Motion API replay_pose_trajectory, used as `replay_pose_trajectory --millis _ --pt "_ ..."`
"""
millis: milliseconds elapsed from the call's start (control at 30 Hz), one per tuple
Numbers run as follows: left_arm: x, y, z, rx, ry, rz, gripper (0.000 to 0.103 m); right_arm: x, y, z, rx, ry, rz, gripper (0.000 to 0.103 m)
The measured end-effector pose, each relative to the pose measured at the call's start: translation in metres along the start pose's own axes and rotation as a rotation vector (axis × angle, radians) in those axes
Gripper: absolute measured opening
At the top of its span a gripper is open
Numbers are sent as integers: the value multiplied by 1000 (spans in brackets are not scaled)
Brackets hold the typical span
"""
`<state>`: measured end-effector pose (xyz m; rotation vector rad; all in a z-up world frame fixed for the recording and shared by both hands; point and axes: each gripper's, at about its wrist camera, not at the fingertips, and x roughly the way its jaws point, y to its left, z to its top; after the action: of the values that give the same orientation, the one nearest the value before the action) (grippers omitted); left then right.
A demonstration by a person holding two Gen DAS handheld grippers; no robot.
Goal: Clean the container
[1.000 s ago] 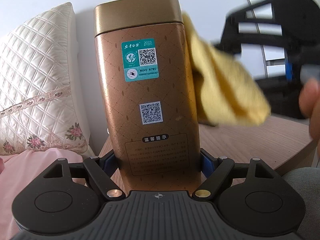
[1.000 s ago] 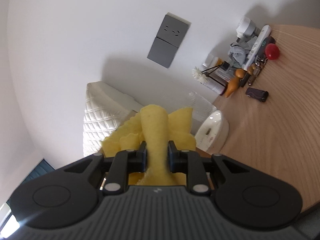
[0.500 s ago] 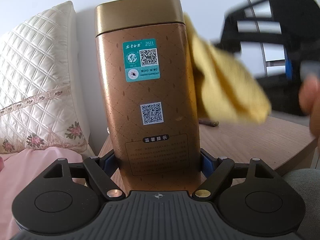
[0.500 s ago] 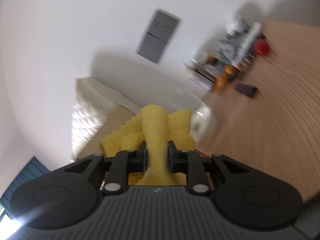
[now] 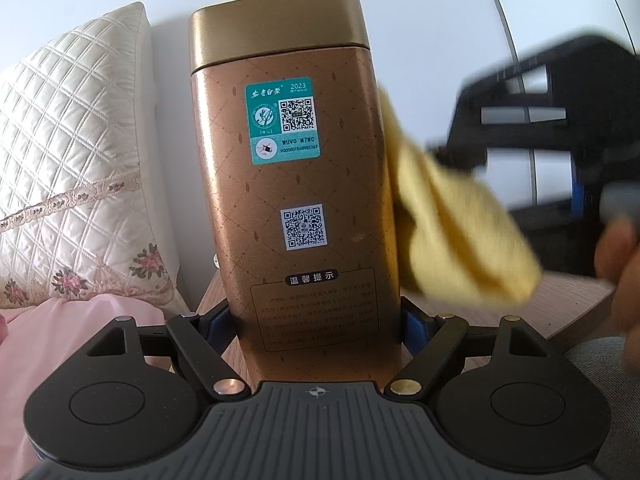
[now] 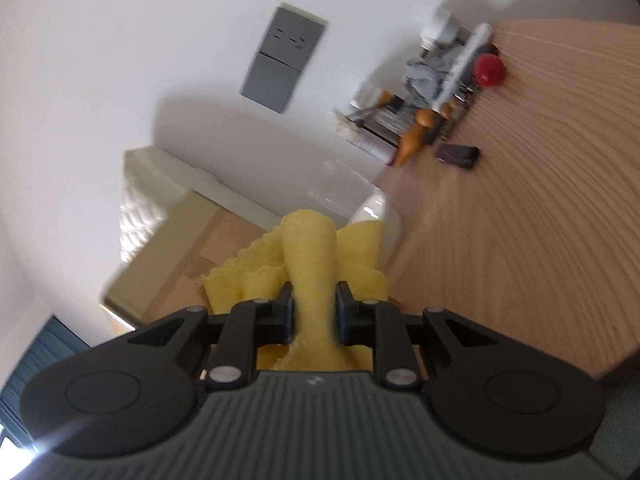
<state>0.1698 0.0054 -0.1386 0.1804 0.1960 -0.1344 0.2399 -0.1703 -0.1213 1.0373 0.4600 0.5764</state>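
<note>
Tin [image 5: 296, 208] upright, lid up, clamped in left gripper [image 5: 316, 326]; right gripper [image 6: 314, 312] pinching yellow cloth [image 6: 308, 256].

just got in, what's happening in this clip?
A person is wiping down a tall gold tin with two handheld tongs. The left tongs clamp the tin upright near its base. The right tongs pinch a folded yellow cloth, pressed against the tin's right side, blurred mid-stroke, above the wooden table.
</note>
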Motion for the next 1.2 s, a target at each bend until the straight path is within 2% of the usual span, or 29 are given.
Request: replay_pose_trajectory --millis 133,267,367,467,533,767,967,1133,1200 --pt "0 1 1 1 1 0 83 -4 17 8 -12 -23 66 23" --pt "2 7 2 -1 1 -2 83 -3 8 6 3 -4 42 23" --pt "1 11 2 1 0 -2 83 0 -9 -2 40 25 -9 22" --pt "4 18 3 -1 -1 -3 83 4 -7 1 22 31 -24 22" --pt "1 7 -2 3 -1 1 83 5 0 7 13 17 0 22" --pt "2 7 -2 5 1 -4 83 7 30 28 -24 -38 102 23" --pt "8 9 -4 5 2 -4 83 10 4 17 -2 -1 25 23" --pt "4 2 -1 5 6 -5 83 14 -4 14 23 20 3 22" --pt "2 1 -1 5 6 -5 83 15 5 19 12 7 30 23"
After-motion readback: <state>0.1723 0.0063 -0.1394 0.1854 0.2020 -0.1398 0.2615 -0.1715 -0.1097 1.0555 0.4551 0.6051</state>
